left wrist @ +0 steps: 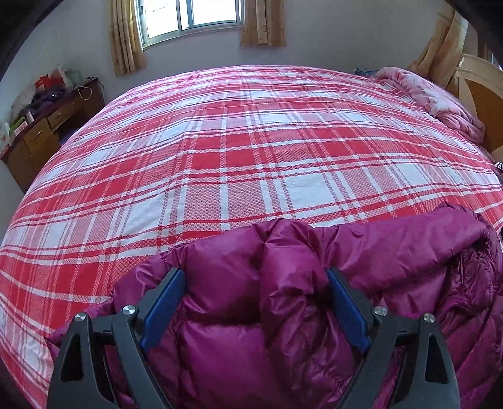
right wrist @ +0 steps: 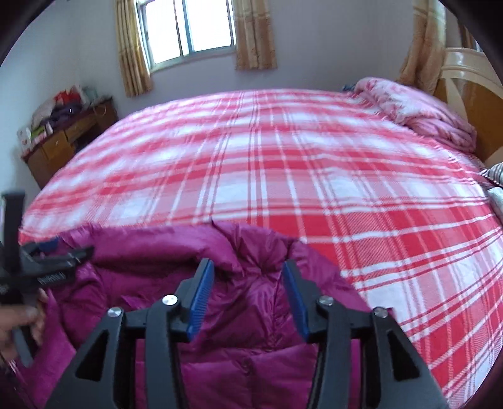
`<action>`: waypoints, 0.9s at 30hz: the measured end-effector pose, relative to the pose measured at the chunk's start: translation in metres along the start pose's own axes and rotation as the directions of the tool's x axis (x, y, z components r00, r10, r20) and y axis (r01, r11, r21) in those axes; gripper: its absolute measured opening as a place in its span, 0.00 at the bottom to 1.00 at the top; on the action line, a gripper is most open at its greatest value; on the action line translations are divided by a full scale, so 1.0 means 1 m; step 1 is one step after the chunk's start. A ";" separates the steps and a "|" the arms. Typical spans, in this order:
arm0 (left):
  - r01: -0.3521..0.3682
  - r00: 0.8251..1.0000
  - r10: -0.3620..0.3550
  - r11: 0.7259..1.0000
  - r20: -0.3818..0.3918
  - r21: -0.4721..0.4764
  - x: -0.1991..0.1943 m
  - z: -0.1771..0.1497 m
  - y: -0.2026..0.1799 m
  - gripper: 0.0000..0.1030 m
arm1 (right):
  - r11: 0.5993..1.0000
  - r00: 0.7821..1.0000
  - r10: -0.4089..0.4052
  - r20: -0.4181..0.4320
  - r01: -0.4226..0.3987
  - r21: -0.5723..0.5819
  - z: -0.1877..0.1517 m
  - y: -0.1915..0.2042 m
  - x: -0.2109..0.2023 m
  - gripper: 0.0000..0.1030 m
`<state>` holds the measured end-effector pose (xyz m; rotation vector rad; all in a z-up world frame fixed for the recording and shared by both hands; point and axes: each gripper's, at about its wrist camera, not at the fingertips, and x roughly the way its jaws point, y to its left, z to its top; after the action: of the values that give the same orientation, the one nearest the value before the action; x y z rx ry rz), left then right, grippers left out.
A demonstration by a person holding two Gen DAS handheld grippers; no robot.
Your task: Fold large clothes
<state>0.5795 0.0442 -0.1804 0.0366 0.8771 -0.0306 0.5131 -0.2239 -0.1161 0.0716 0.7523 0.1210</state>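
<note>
A magenta puffer jacket [left wrist: 251, 314] lies bunched at the near edge of a bed with a red and white plaid cover [left wrist: 235, 151]. My left gripper [left wrist: 254, 277] is open, its blue pads either side of a puffy fold of the jacket. In the right wrist view the jacket [right wrist: 245, 361] fills the lower left, and my right gripper [right wrist: 248, 270] is open over its shoulder part, jaws apart around the fabric. The left gripper [right wrist: 56, 251] shows at the left edge of that view, held by a hand.
A pink quilt [left wrist: 440, 100] is heaped at the far right by the wooden headboard [left wrist: 484, 94]. A wooden dresser [left wrist: 41, 132] with clutter stands left of the bed. A curtained window [left wrist: 191, 15] is on the far wall. Striped fabric [right wrist: 495, 173] lies at the right edge.
</note>
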 end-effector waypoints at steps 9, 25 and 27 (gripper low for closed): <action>0.079 0.995 -0.075 0.995 0.073 -0.061 -0.028 0.008 0.008 0.88 | 0.993 0.988 0.029 -0.155 -0.046 -0.106 0.008 0.050 0.070 0.43; 0.294 0.956 -0.295 0.953 0.001 -0.071 0.005 0.006 -0.036 0.87 | 0.994 0.991 0.080 -0.103 -0.087 -0.072 -0.016 0.036 0.072 0.42; 0.270 0.963 -0.270 0.962 -0.008 -0.038 0.007 0.004 -0.042 0.88 | 0.994 0.992 0.074 -0.104 -0.082 -0.077 -0.016 0.037 0.073 0.42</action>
<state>0.5853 0.0018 -0.1835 -0.1177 0.8905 -0.2703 0.5513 -0.1772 -0.1732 0.0178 0.8448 0.2310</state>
